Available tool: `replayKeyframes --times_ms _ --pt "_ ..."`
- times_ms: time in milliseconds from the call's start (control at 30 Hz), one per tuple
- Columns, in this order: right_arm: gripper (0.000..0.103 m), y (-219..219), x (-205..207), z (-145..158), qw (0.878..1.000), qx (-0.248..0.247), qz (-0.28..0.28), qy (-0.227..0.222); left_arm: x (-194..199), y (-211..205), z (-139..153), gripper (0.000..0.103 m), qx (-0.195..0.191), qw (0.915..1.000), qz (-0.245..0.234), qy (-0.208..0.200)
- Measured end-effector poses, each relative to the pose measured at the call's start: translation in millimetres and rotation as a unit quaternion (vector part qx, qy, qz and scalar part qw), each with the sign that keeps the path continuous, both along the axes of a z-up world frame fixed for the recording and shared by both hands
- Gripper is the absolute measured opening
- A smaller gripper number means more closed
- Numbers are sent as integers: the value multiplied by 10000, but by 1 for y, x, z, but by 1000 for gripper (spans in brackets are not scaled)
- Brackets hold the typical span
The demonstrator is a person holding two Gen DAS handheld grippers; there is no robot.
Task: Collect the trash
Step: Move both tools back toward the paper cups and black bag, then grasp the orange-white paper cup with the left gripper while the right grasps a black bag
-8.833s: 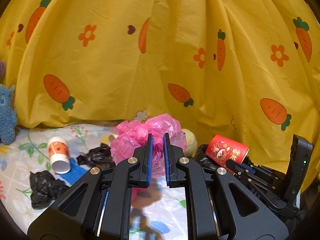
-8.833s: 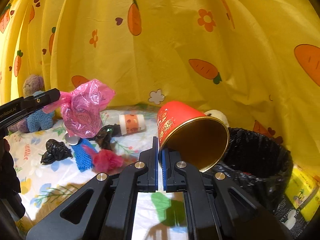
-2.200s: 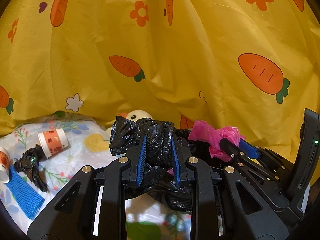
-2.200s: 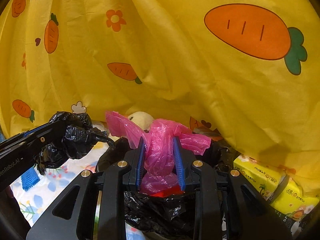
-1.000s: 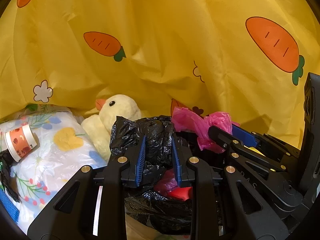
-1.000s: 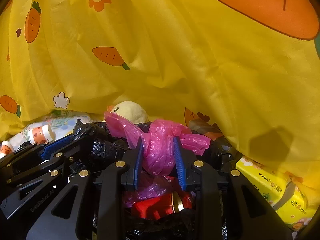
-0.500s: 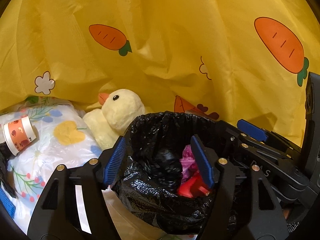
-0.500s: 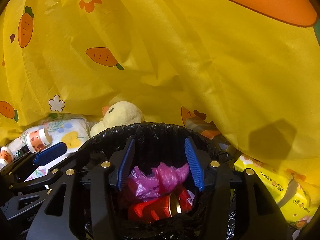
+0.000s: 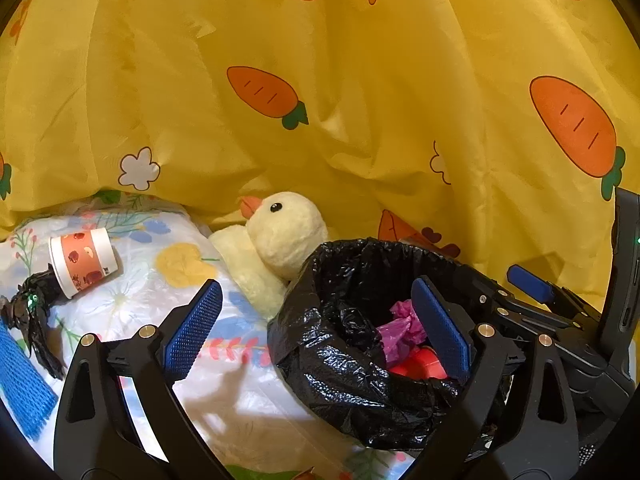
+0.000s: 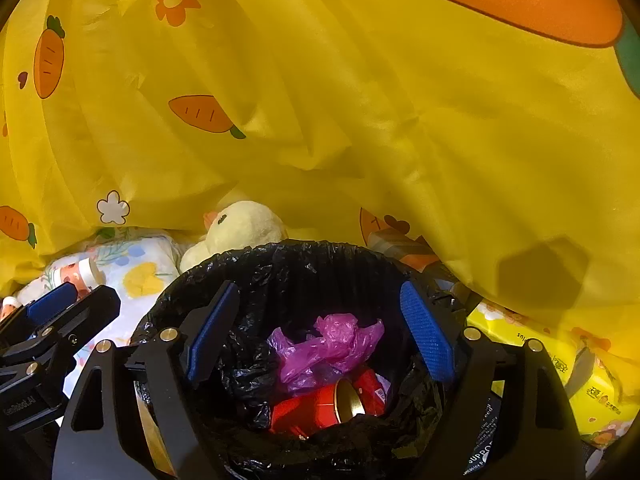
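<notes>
Yellow carrot-print curtain fills the back. Below it, the black-lined trash bin stands on the floral sheet, a plush duck touching its rim. Both claws have just been opening: left claw spread wide with nothing gripped, right claw released above the bin. Inside lie the pink bag, a red cup and a crumpled black bag. A paper cup lies on the sheet.
</notes>
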State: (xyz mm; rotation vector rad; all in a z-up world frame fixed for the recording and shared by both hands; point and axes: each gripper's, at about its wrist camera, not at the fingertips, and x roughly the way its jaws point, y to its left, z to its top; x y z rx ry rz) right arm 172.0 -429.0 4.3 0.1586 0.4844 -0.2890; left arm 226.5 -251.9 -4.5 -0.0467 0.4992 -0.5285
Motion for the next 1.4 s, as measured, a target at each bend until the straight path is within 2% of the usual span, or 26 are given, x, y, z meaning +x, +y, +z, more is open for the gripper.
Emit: replayKeyframes --times_ms 100,433,600,767,1033,1400 --pt "87 3 -6 3 10000 25 -7 -40 -7 10 5 96 -42 10000 46 -42" --pt "88 19 -32 13 9997 -62 -21 -252 -38 48 15 96 -26 9992 365 -141" --pt "89 36 -51 21 9986 -162 -19 -494 -54 76 15 96 91 9972 708 -230" --pt "91 62 -60 28 9969 -97 243 -738 -62 114 11 96 217 9931 1130 -245" --pt "91 127 -41 16 9936 49 957 -593 -65 192 2 96 307 9810 1913 -108" --pt "91 233 7 -6 9808 -115 1933 -209 -50 285 -6 96 410 9538 2978 5"
